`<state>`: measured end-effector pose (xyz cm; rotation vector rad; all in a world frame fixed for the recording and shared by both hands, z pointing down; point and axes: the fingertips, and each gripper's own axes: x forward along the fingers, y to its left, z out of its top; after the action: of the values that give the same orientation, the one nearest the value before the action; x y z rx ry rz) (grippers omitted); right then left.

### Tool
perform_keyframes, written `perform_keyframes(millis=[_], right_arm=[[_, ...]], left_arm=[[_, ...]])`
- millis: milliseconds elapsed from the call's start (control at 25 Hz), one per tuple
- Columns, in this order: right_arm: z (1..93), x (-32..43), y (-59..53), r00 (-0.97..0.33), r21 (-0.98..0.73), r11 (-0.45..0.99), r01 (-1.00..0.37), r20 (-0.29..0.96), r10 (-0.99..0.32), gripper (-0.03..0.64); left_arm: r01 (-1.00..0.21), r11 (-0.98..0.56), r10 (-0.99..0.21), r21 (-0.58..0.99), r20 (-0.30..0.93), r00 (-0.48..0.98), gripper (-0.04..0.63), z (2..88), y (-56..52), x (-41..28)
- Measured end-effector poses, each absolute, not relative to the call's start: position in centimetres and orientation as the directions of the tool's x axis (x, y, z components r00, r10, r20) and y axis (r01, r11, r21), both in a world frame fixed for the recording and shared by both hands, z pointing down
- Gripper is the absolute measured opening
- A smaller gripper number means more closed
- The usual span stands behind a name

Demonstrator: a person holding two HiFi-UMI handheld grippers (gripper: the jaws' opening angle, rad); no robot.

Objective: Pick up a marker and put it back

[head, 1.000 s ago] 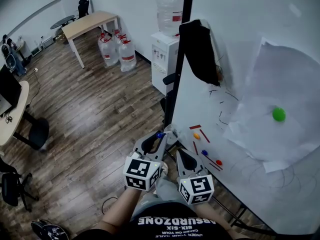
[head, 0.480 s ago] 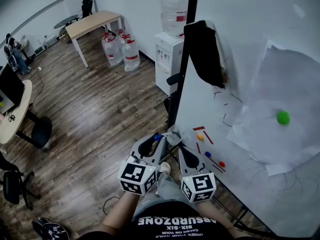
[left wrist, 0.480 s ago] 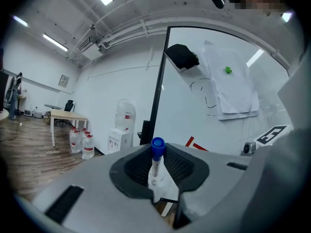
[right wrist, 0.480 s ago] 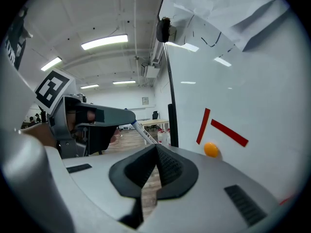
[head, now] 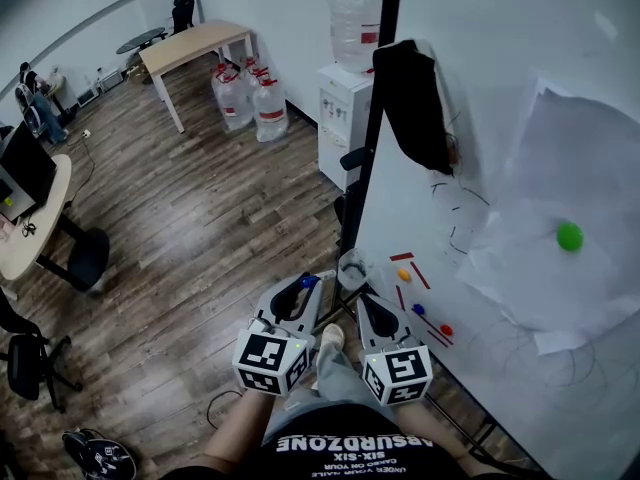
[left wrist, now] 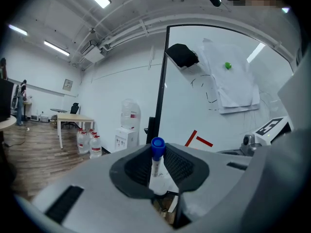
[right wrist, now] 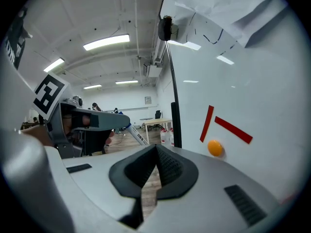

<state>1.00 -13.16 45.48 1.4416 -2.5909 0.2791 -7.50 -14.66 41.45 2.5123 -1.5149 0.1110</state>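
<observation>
A white marker with a blue cap (left wrist: 156,158) stands upright between the pads of my left gripper (left wrist: 158,168), which is shut on it. In the head view the blue cap (head: 309,281) shows at the tip of the left gripper (head: 301,293), a little left of the whiteboard's (head: 480,28) lower edge. My right gripper (head: 369,306) is beside it, closer to the board. Its jaws (right wrist: 156,165) are shut with nothing between them. From the right gripper view the marker (right wrist: 132,134) sticks out of the left gripper (right wrist: 85,125).
The whiteboard carries red strips (head: 420,275), orange (head: 404,275), blue (head: 418,309), red (head: 445,330) and green (head: 569,235) magnets, paper sheets (head: 580,168) and a black cloth (head: 412,108). A water dispenser (head: 352,78), water bottles (head: 250,98), a table (head: 195,46) and chairs stand on the wood floor.
My left gripper has drawn back a little, down and left from the whiteboard, still holding the marker. The right gripper has hardly moved.
</observation>
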Motion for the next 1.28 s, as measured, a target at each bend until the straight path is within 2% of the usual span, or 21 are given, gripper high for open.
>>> perform_keyframes(millis=[640,1280], right_arm=[[46.0,1.2,-13.2,-0.535,-0.102,0.527,-0.844,0.232,-0.812,-0.002],[46.5,0.8,-13.1,-0.533,-0.102,0.525,-0.845,0.251,-0.808,-0.002]], left_arm=[[-0.895,-0.441,-0.856,0.061,0.271,0.441,0.08,45.1,-14.5,-6.9],[-0.883,-0.465,-0.816,0.063,0.356,0.455,0.08,48.5,-14.4,-6.2]])
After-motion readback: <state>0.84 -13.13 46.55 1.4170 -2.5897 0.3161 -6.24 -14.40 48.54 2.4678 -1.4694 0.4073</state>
